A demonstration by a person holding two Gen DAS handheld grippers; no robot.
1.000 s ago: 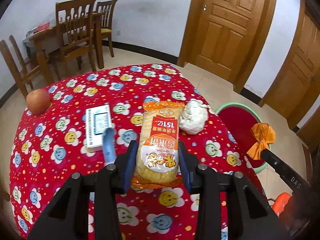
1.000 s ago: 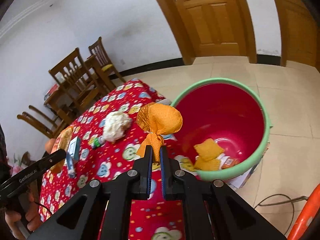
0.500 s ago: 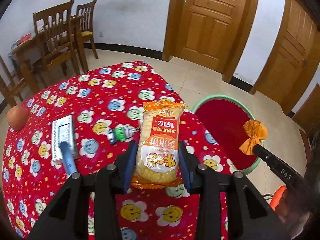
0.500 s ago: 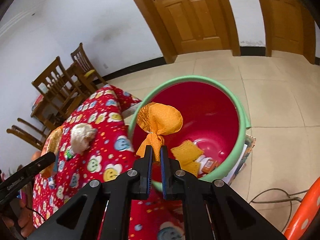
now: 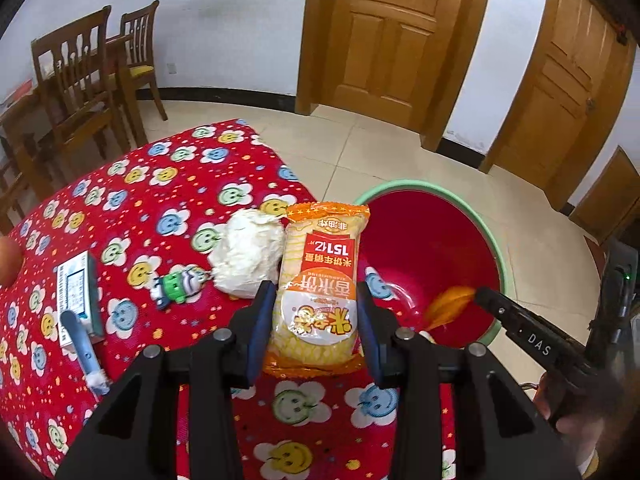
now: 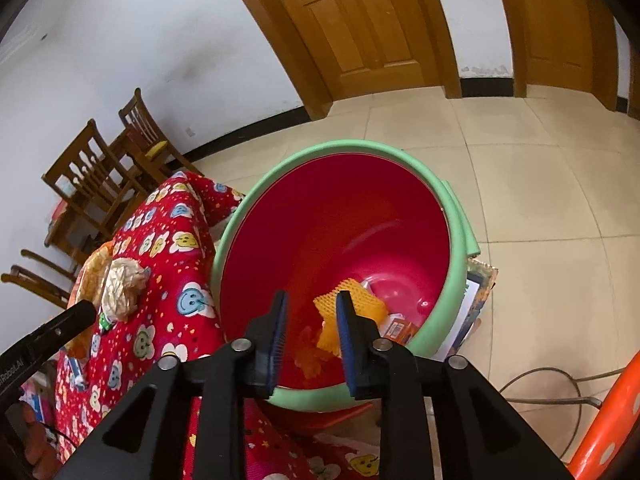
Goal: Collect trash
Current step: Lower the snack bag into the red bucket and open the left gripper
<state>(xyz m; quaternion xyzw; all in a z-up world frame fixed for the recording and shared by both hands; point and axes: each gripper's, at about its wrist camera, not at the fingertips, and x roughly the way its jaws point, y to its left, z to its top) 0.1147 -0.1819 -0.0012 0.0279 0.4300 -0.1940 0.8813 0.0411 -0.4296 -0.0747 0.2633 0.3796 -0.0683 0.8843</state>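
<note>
1. My right tongs (image 6: 310,320) hang over the green-rimmed red bin (image 6: 452,216), jaws just parted and nothing between the pads; a blurred orange wrapper (image 5: 448,306) is in the air just off their tip, inside the bin's mouth.
2. My left tongs (image 5: 316,322) are clenched on the orange-and-yellow snack packet (image 5: 320,276), pads pressed to its 2 long sides, held above the table edge beside the bin.
3. The table (image 5: 160,200) wears a red cloth printed with smiley flowers and stands right against the bin.
4. The bin sits on the tiled floor; orange mesh netting (image 6: 364,300) and a small box lie at its bottom.
5. A crumpled white paper ball (image 5: 246,256) rests on the cloth, just left of the packet.
6. A white box (image 5: 74,292) lies near the table's left edge, a blue-handled brush (image 5: 82,348) across its near end.
7. A small green-and-white figure (image 5: 176,286) lies between box and paper ball.
</note>
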